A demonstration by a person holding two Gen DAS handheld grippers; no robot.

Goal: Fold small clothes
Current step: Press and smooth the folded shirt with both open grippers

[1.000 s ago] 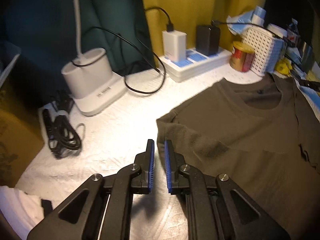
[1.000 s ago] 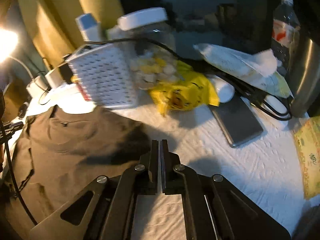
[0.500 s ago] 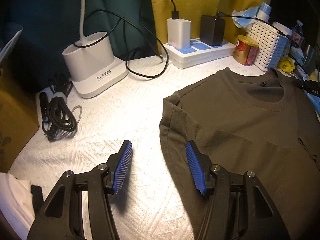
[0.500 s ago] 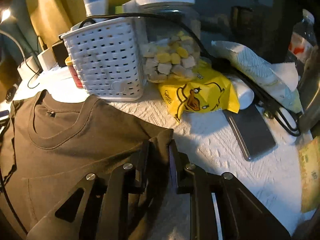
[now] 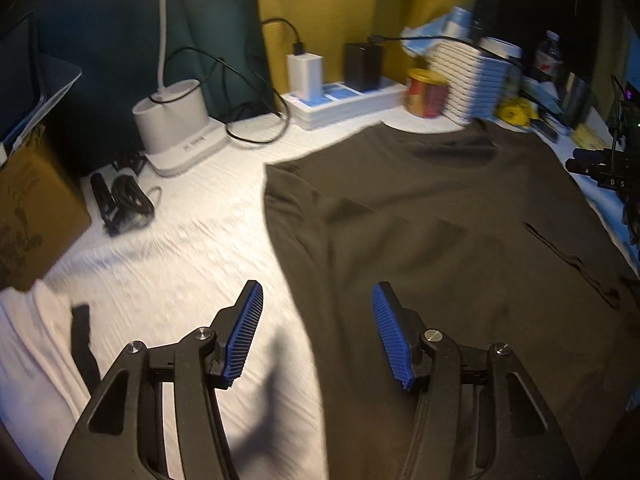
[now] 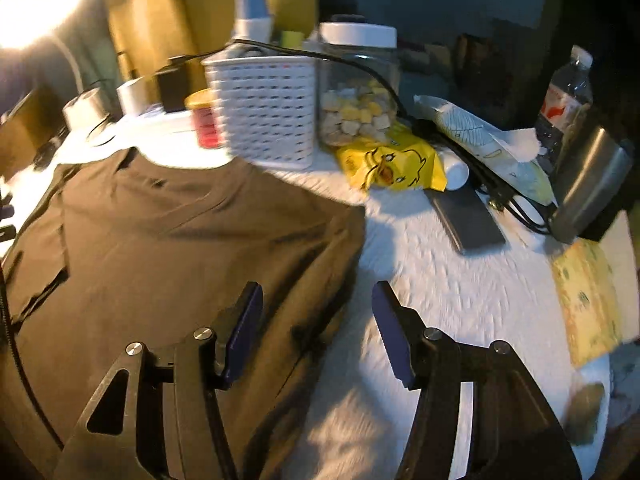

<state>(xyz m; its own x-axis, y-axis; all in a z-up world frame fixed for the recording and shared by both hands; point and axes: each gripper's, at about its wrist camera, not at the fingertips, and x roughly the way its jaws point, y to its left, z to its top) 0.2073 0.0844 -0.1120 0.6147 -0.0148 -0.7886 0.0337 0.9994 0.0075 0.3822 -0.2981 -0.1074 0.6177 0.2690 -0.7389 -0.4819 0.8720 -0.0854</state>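
A dark olive t-shirt (image 5: 440, 220) lies flat on the white textured table cover (image 5: 192, 248), its neck towards the back. My left gripper (image 5: 316, 292) hangs open above the shirt's left edge, with one blue pad over the cover and the other over cloth, gripping nothing. In the right wrist view the shirt (image 6: 180, 232) fills the left half. My right gripper (image 6: 316, 292) is opening, and the shirt's folded right edge lies below the gap without being pinched.
At the back left stand a white lamp base (image 5: 176, 136), a power strip with chargers (image 5: 344, 100), a coiled cable (image 5: 124, 200) and a cardboard box (image 5: 36, 208). A white basket (image 6: 264, 108), snack jar (image 6: 360, 92), yellow packet (image 6: 392, 164), phone (image 6: 464, 220) and steel flask (image 6: 592, 188) crowd the back right.
Both grippers went from shut to open. The right one was pinching the shirt's right sleeve corner half a second ago and has let it go. Both have drawn back along the shirt's edges.
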